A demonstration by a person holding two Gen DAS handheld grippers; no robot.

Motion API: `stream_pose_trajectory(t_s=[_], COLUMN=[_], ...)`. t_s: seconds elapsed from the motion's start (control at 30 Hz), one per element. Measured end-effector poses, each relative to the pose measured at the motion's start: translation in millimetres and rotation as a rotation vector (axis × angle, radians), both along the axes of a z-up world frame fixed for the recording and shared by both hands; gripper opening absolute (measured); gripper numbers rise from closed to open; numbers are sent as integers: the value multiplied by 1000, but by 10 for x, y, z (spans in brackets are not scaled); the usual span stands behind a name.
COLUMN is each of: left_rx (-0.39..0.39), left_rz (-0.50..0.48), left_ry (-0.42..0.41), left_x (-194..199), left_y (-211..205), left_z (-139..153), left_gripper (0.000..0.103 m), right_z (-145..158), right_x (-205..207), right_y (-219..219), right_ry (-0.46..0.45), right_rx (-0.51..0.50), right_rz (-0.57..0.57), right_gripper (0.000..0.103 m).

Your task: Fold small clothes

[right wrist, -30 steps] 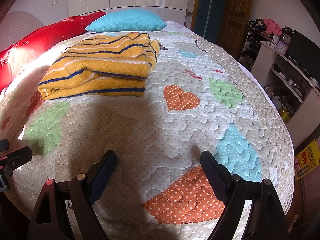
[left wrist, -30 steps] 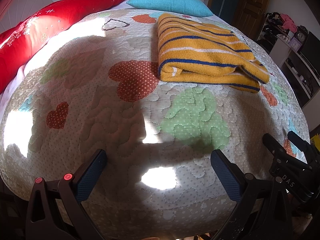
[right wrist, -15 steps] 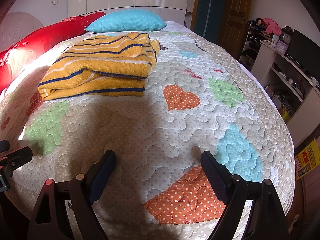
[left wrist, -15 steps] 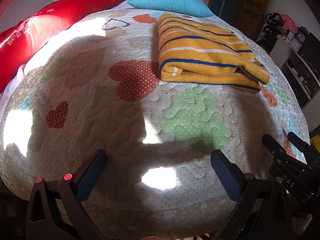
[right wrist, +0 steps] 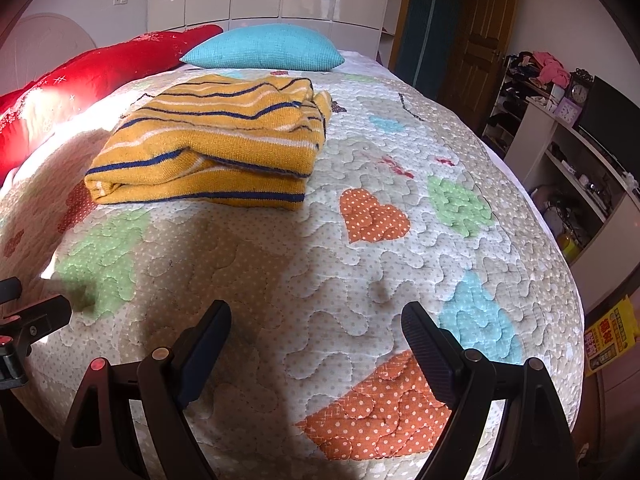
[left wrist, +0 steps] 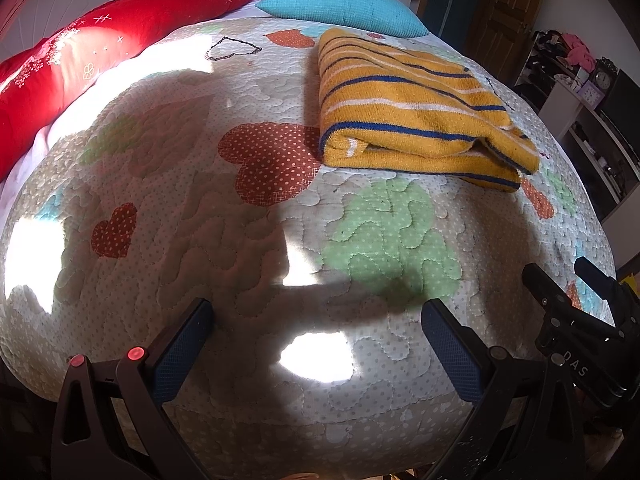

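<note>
On the quilted bed [left wrist: 248, 240], the folded striped sweater [left wrist: 404, 108] lies well beyond both wide-open, empty claws: left claw [left wrist: 316, 312], right claw [right wrist: 316, 316].

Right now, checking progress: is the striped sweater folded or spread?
Folded: the striped sweater lies as a stacked rectangle on the quilt, layered edges showing.

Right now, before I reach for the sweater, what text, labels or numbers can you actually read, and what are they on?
"DAS": white letters on the body of the right gripper, seen from the left wrist view.
Yellow sign beside the bed: red characters, too blurred to read.
Clocks on the shelf: dials too small to read.
Striped sweater and quilt: no text visible.
</note>
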State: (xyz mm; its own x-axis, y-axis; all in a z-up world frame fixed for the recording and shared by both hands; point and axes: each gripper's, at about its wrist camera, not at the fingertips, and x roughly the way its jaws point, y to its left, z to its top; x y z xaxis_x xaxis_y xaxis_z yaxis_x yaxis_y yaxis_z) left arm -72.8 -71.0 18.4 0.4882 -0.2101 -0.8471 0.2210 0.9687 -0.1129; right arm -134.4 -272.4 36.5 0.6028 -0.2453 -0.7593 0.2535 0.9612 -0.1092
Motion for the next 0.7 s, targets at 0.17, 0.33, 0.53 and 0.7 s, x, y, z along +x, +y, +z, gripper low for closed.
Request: stream_pose_trajectory(t_s=[0.17, 0.33, 0.53, 0.7], left_rx=[-4, -16, -32, -35], left_rz=[0, 3, -4, -24], left_ry=[1, 0, -9, -33], left_x=[4, 24, 60, 60], left_y=[1, 12, 8, -24], left_z=[3, 7, 24, 53], left_gripper=[103, 103, 103, 103], right_z=[38, 35, 43, 42], right_x=[41, 71, 149, 196], right_y=[31, 78, 131, 189], right_ry=[-8, -5, -3, 0], right_rx=[-10, -22, -29, -29], right_rz=[13, 27, 44, 60], right_gripper=[90, 90, 90, 91])
